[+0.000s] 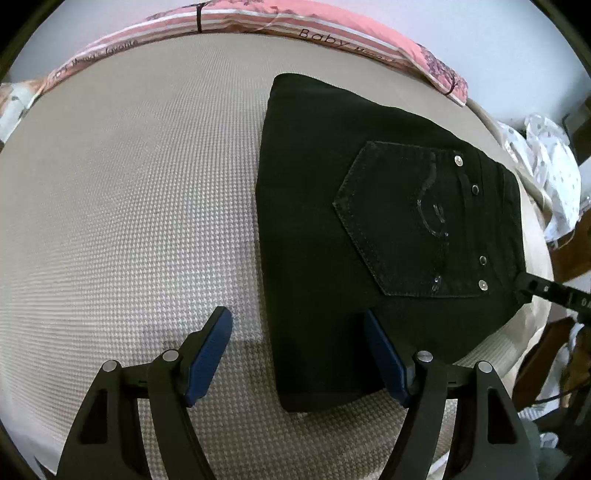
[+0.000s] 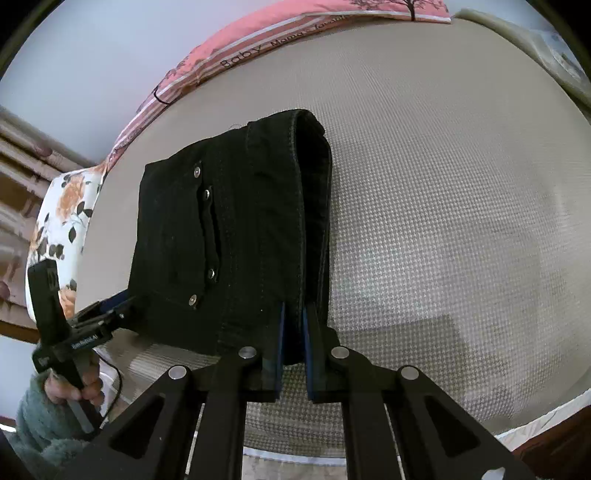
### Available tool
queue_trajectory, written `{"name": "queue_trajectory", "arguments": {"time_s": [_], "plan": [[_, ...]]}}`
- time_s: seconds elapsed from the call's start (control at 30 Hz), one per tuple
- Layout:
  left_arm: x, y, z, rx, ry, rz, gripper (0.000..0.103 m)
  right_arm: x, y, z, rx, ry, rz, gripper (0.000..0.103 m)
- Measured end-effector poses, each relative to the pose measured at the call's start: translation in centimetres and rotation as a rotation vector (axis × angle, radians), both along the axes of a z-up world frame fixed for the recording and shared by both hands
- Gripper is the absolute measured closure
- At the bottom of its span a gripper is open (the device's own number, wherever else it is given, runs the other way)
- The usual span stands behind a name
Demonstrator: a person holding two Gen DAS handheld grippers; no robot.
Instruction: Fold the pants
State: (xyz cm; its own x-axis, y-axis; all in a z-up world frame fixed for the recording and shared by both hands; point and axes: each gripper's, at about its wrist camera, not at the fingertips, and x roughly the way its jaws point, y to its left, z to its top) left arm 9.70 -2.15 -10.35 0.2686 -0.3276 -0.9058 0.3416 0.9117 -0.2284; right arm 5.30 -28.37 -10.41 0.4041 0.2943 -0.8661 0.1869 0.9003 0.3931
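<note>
Black pants point(image 1: 332, 206) lie folded into a compact stack on the beige textured mattress point(image 1: 129, 203), back pocket up. My left gripper point(image 1: 299, 354) is open, its blue pads straddling the stack's near corner without closing on it. In the right wrist view my right gripper point(image 2: 293, 328) is shut on the waistband edge of the pants point(image 2: 229, 221). The right gripper point(image 1: 532, 288) also shows at the stack's right edge in the left wrist view, and the left gripper point(image 2: 110, 314) shows at the stack's left corner in the right wrist view.
A pink striped pillow point(image 1: 295, 29) lies along the far edge of the mattress. A floral pillow point(image 2: 62, 221) sits at the left in the right wrist view. White patterned cloth point(image 1: 546, 166) lies off the right edge. The mattress edge point(image 2: 535, 417) runs close behind the right gripper.
</note>
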Motion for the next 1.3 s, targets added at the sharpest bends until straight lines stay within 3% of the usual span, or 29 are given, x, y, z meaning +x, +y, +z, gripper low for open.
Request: {"name": "queue_trajectory", "arguments": {"time_s": [0.2,0.37,0.57,0.73,0.97,1.2,1.3], "plan": [[-0.2,-0.3,-0.1,0.012,-0.01,0.015,0.029,0.1,-0.2,0.0,0.033,0.004,-0.015,0.09],[-0.7,-1.3,0.5,0.082,-0.07,0.003,0.029,-0.1,-0.6,0.1,0.046,-0.006,-0.025,0.087],[-1.0,-2.3,1.2,0.146,-0.135,0.018,0.029,0.1,0.5,1.2,-0.056,-0.029,-0.005,0.081],[-1.6,-2.5,1.9,0.166,-0.174,0.018,0.029,0.1,1.0,1.9,-0.099,-0.048,0.006,0.066],[-1.1,-1.5,2.8,0.14,-0.192,0.041,0.029,0.4,0.3,2.9,-0.092,-0.086,0.004,0.048],[0.7,-0.6,2.4,0.108,-0.14,0.067,0.029,2.1,-1.0,2.1,0.006,-0.07,0.023,0.044],[1.9,0.2,1.9,0.027,-0.078,0.065,0.029,2.9,-1.4,1.2,0.041,-0.043,0.041,0.044]]}}
